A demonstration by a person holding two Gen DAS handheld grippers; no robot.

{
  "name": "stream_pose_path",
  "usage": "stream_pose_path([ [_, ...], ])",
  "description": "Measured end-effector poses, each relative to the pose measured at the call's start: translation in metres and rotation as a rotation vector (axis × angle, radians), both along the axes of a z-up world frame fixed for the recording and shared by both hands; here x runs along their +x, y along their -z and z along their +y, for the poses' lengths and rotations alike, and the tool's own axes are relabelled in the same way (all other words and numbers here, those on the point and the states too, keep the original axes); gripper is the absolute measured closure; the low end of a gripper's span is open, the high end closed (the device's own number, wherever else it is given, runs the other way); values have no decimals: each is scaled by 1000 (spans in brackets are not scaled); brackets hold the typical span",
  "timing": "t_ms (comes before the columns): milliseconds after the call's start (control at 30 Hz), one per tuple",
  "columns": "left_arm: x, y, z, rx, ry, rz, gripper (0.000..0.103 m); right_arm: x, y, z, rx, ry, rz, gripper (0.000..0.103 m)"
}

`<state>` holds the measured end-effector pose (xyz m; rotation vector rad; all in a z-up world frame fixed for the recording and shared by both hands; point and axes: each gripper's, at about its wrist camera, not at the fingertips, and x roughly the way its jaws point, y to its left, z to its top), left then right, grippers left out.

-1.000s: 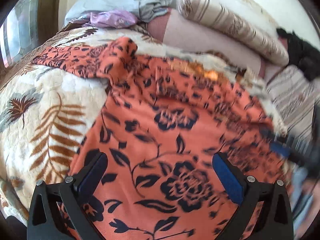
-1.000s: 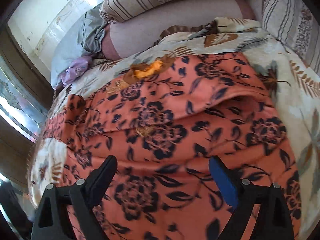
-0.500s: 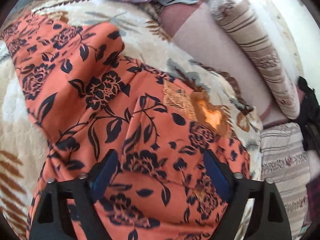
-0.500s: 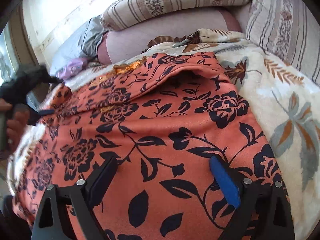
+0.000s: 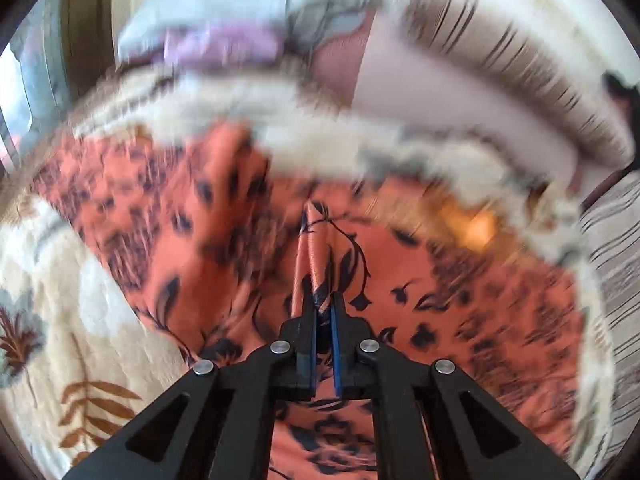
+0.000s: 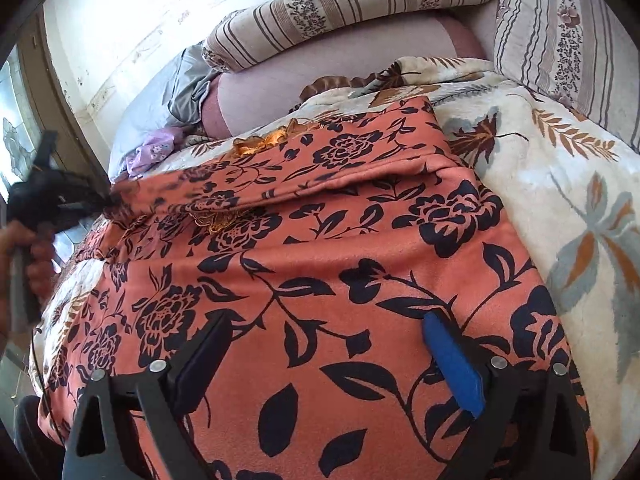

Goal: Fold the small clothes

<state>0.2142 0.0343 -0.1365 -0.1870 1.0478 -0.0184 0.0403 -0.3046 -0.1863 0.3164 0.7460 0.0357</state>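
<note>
Up close, left wrist view: left gripper (image 5: pixel 323 312) clamped tight on a raised pleat of the orange flowered garment (image 5: pixel 460 280), fingers nearly together with the fabric ridge pinched between the blue pads. Garment spread over the cream leaf-patterned blanket (image 5: pixel 60 320). Heavily smeared beyond that (motion blur), with only a striped pillow (image 5: pixel 500 52) and a grey-and-purple heap of clothes (image 5: pixel 240 28) made out at the far edge.

Next, right wrist view: right gripper (image 6: pixel 324 356) wide apart, hovering low over the near part of the garment (image 6: pixel 320 272), nothing between its fingers. Garment lying across the blanket (image 6: pixel 560 184), far edge folded over near an orange embroidered patch (image 6: pixel 264 142). Left gripper (image 6: pixel 60 200) seen at the far left, gripping the garment's corner, hand (image 6: pixel 28 256) on its handle. Striped pillows (image 6: pixel 344 4) behind.
</note>
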Motion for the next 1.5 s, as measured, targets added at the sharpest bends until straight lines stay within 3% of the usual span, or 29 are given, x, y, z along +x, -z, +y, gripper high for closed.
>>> stream_pose_path([
  [33, 6, 27, 4, -24, -7, 89, 96, 1, 0, 1, -4, -3, 5, 4],
  [67, 1, 30, 7, -50, -15, 12, 95, 2, -2, 2, -8, -6, 16, 4],
  [133, -7, 24, 2, -28, 5, -39, 95, 7, -8, 3, -20, -22, 72, 4],
  [233, -22, 28, -3, 0, 35, -126, 95, 13, -32, -18, 188, -5, 99, 4],
  [300, -27, 34, 6, -28, 29, -148, 95, 28, -56, -33, 243, 11, 60, 4],
  [433, -34, 38, 19, -123, 19, -165, 95, 97, -76, -70, 352, 37, 47, 4],
  [533, -33, 41, 26, -154, 16, -169, 95, 164, -49, -91, 470, 7, 170, 4],
  [633, -31, 42, 26, -146, 18, -175, 95, 197, -9, -118, 421, 129, 313, 11],
  [700, -31, 42, 26, -148, 18, -177, 95, 195, -16, -129, 504, 177, 273, 11],
  [833, -31, 43, 26, -156, 18, -182, 95, 216, -41, -120, 478, 79, 202, 8],
  [900, -32, 43, 27, -159, 18, -181, 95, 239, -32, -124, 390, 77, 220, 9],
  [933, -31, 43, 27, -157, 18, -180, 95, 249, -21, -132, 336, 128, 255, 9],
  [967, -32, 43, 26, -152, 18, -180, 95, 252, -15, -142, 369, 173, 252, 10],
  [1100, -32, 41, 25, -144, 17, -181, 95, 222, -49, -126, 322, 188, 166, 9],
  [1233, -31, 40, 23, -136, 18, -179, 95, 139, -69, -73, 232, 97, 108, 9],
  [1400, -26, 27, 14, -79, 31, -135, 93, 28, -63, -5, -35, 95, 48, 9],
  [1467, -32, 12, 15, -68, 14, -60, 76, 9, -54, 13, -131, 74, 65, 9],
  [1500, -40, 3, 19, -106, -10, -46, 56, 4, -53, 17, -155, 72, 67, 9],
])
